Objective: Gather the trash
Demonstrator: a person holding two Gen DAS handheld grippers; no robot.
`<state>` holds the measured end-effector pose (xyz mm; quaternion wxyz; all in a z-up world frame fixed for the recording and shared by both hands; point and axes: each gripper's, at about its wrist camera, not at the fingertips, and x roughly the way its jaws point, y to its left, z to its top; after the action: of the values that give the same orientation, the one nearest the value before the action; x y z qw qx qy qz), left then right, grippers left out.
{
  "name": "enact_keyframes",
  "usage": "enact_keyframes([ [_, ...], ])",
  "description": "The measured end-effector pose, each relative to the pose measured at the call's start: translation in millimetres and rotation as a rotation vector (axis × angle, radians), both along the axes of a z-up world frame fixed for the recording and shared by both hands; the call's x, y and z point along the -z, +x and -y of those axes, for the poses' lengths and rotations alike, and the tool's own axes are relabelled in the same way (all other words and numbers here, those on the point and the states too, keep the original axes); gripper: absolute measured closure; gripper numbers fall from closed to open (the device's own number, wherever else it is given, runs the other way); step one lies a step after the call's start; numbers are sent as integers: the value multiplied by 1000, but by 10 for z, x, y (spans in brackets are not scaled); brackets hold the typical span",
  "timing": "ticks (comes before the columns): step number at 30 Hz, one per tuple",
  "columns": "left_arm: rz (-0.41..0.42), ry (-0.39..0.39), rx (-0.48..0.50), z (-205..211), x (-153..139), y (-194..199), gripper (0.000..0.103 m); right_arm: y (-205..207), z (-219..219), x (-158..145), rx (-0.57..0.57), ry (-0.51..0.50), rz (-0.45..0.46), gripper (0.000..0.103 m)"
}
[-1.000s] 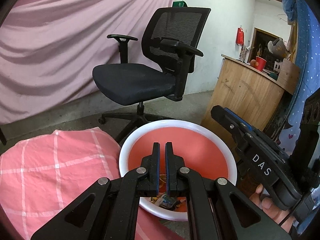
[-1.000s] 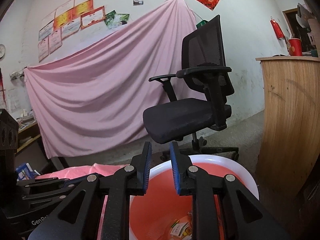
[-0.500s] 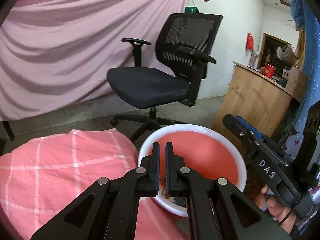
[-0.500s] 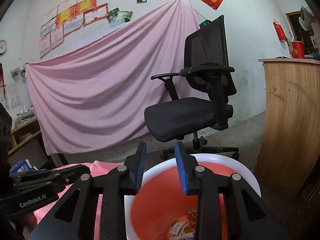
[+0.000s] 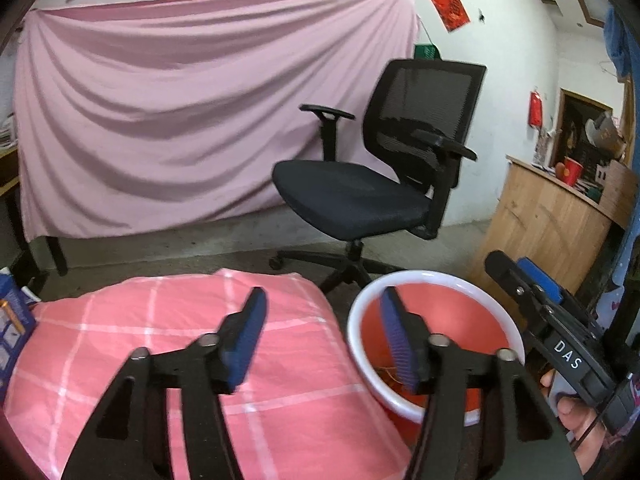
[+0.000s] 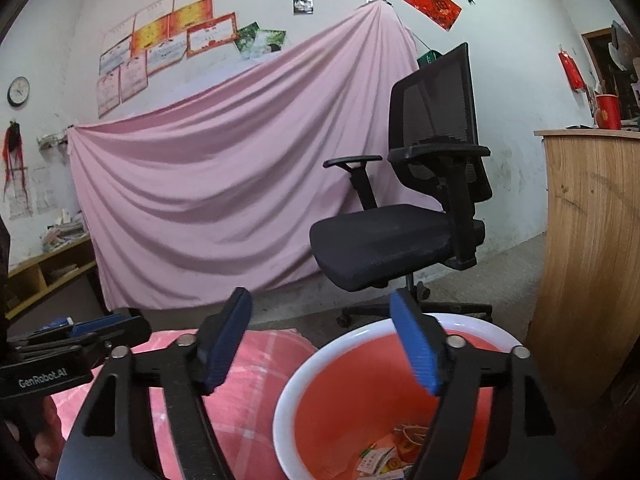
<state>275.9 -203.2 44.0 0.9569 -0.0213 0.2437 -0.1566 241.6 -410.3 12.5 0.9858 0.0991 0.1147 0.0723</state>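
Pink checked cloth (image 5: pixel 168 344) covers the low surface right under the cameras, so that is the nearest thing. The left gripper (image 5: pixel 322 338) hangs above it with its jaws spreading apart and nothing between them. Its left blue pad sits over the cloth and its right blue pad sits over the edge of the red bin (image 5: pixel 436 280). The right gripper (image 6: pixel 326 344) is also letting go, its jaws spreading wide, with nothing between them. From the left wrist view, the right gripper shows at the right edge, and a hand (image 5: pixel 576 420) holds its handle.

Just beside the cloth, on its right, stands the red bin with a white rim. The trash (image 6: pixel 394 454) lies at the bottom of the bin: small paper wrappers and bits in a little pile. Some of it is hidden behind the right gripper's arm.

Behind the bin stands a black office chair (image 6: pixel 404 236) on wheels, with a mesh back and two armrests. To the right of the bin is a wooden counter (image 6: pixel 592 232), and a red cup (image 6: pixel 608 111) stands on top of it.

Farthest back, a big pink sheet (image 6: pixel 224 184) hangs across the white wall. Above it are framed papers (image 6: pixel 168 40) and a red paper sign (image 6: pixel 432 4). A round clock (image 6: pixel 18 90) hangs far to the left.
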Motion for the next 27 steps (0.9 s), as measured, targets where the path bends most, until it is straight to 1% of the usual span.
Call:
enact_keyframes([
  [2,21,-8,-25,-98,-15,-75,41,-19,-38,-2,3,-4,0,24],
  [3,25,-8,-30,-126,-15,-95,34,-37,-56,1,5,-5,2,21],
  [4,29,-10,-38,-168,-18,-124,20,-54,-70,4,6,-4,5,17],
  [6,48,-20,-57,-250,-27,-188,4,-106,-106,4,7,-3,14,11],
  [8,78,-39,-76,-340,-27,-277,3,-179,-161,0,13,-15,32,3],
  [10,83,-39,-84,-414,-21,-337,3,-259,-225,-2,12,-25,55,0],
  [16,120,-2,-128,-585,25,-596,3,-478,-421,-14,-2,-54,97,0],
  [19,139,-4,-148,-691,53,-753,3,-611,-494,-7,-4,-55,110,0],
  [27,151,0,-200,-934,158,-1123,2,-974,-673,39,4,-69,130,0],
])
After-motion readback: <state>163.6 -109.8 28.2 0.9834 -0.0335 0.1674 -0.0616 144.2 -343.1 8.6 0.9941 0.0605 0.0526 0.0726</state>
